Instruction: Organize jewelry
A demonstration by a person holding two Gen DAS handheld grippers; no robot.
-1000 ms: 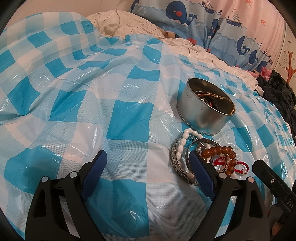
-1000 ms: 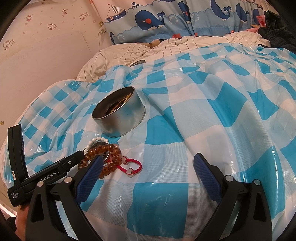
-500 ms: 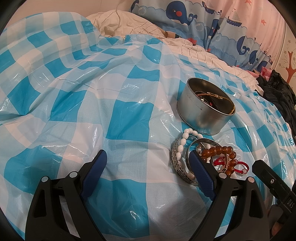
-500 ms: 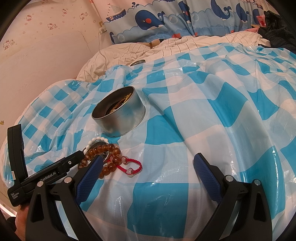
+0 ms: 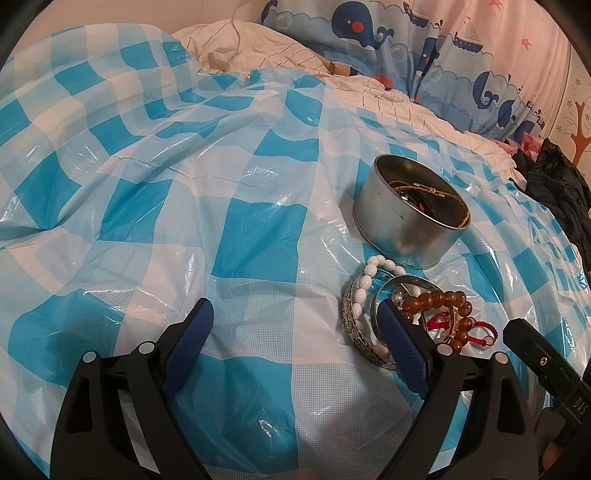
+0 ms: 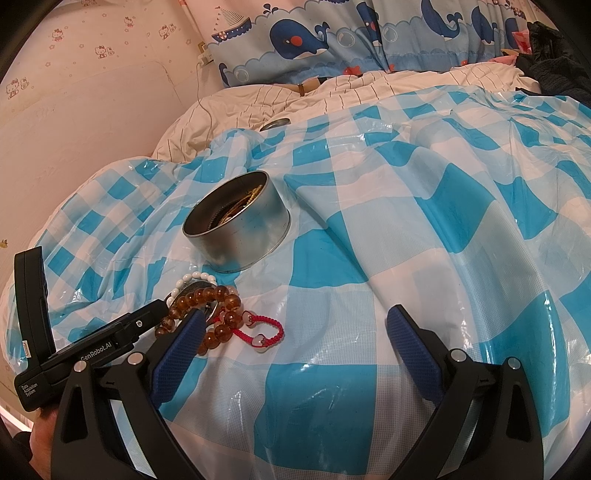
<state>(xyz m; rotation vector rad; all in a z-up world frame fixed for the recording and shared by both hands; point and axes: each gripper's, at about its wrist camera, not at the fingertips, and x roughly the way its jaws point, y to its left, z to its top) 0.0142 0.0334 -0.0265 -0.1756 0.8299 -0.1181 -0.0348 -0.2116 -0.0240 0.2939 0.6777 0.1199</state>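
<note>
Lettering is readable on the black housings: "GenRobot.AI" and "Data Acquisition System" on the left tongs' body as seen from the right wrist view, and "DAS" on the right tongs' body at the lower right edge of the left wrist view. Both sets of tongs, the left tongs (image 5: 293, 325) and the right tongs (image 6: 295, 330), stand wide open with blue-padded fingers (image 5: 192, 343) gripping nothing, poised over a glossy blue-and-white checked plastic sheet (image 5: 155, 206) spread on a bed.

A round silver metal tin (image 5: 408, 218) sits on the sheet, already holding a gold-coloured chain and some dark pieces. Just near of it lies a small heap of loose jewelry: a white oval-bead bracelet (image 5: 364, 282), two engraved silver bangles (image 5: 354, 325), an amber-brown round-bead bracelet (image 5: 439, 301) and a red braided cord bracelet (image 6: 264, 332) with pale charms. The heap lies beside the left tongs' right finger and, in the right wrist view, just beside the right tongs' left finger.

At the far side hangs a blue whale-and-sailboat print curtain (image 6: 354, 33).
</note>
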